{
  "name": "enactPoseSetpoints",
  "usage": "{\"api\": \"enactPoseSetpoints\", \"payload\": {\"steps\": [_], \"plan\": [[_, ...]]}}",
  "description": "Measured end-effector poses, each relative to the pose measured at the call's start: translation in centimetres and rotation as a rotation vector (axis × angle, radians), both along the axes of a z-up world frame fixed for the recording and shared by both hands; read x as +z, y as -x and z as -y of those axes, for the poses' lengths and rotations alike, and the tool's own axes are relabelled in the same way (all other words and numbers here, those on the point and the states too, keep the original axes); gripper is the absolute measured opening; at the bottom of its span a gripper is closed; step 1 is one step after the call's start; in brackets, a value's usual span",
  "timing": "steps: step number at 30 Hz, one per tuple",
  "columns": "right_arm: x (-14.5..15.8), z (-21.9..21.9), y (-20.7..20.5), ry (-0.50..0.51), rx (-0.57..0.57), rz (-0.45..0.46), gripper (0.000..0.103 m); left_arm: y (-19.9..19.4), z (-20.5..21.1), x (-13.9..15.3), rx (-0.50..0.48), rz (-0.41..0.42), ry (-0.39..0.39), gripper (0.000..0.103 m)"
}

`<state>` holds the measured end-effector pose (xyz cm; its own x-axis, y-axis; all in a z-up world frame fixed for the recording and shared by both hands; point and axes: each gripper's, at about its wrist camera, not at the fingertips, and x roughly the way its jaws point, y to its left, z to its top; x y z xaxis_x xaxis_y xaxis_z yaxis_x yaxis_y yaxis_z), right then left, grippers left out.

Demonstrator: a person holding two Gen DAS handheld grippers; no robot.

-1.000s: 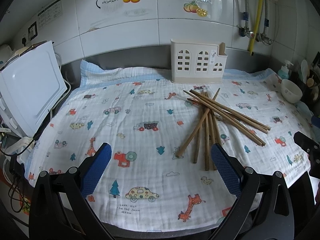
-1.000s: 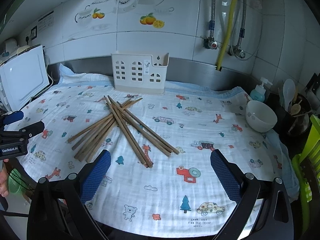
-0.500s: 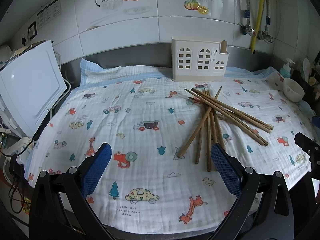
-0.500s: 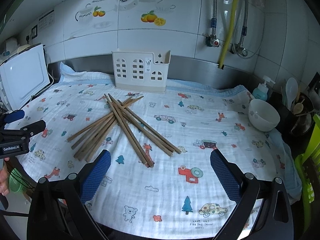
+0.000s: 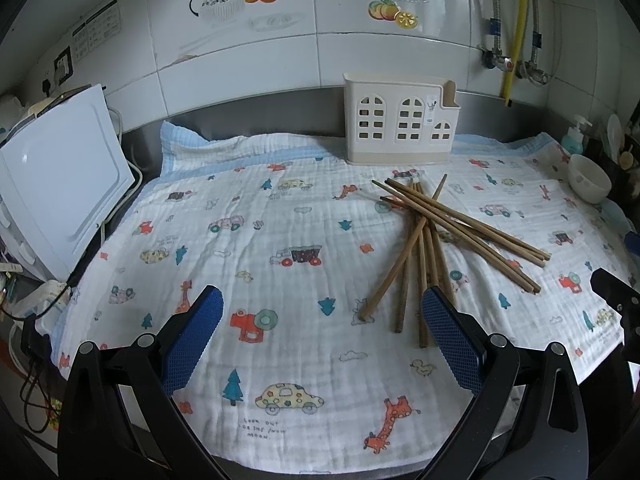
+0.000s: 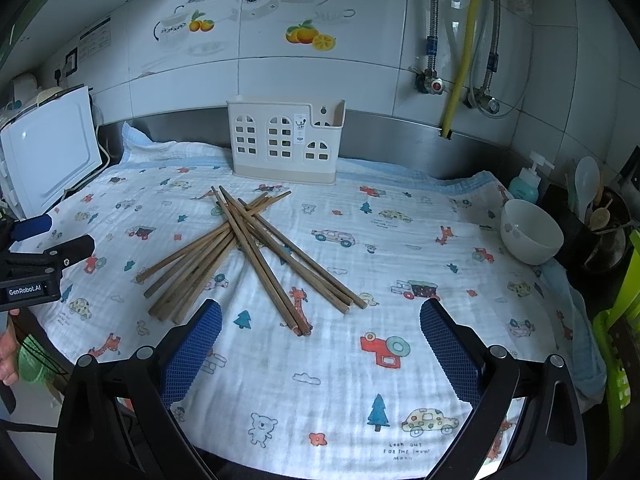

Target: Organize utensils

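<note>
On the cloth-covered bench (image 5: 280,420), brown wooden chopsticks (image 6: 248,248) lie crossed near the cream house-shaped plastic holder (image 6: 286,142).
Both the left gripper (image 5: 322,336) and right gripper (image 6: 320,338) hover spread wide, empty; picking hasn't begun, and next likely means pinching one stick.

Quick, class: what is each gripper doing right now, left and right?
Left gripper: open, fingers wide apart, holding nothing.
Right gripper: open, fingers wide apart, holding nothing; the chopsticks lie untouched.
</note>
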<state>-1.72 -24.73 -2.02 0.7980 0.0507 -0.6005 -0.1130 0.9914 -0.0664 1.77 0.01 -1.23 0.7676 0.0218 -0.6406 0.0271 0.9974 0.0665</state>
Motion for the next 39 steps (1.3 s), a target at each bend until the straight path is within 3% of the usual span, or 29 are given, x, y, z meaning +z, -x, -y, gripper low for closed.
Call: {"api": "enactPoseSetpoints", "payload": {"steps": [25,39], "plan": [[1.0,0.3,-1.0,-0.001,-0.014,0.028,0.096,-1.4,0.2,0.9,-0.001,0.019,-0.009,0.098],[1.9,0.2,-1.3,-0.013,0.007,0.053,0.095,-1.9,0.6,3.3,-0.001,0.083,-0.026,0.098]]}}
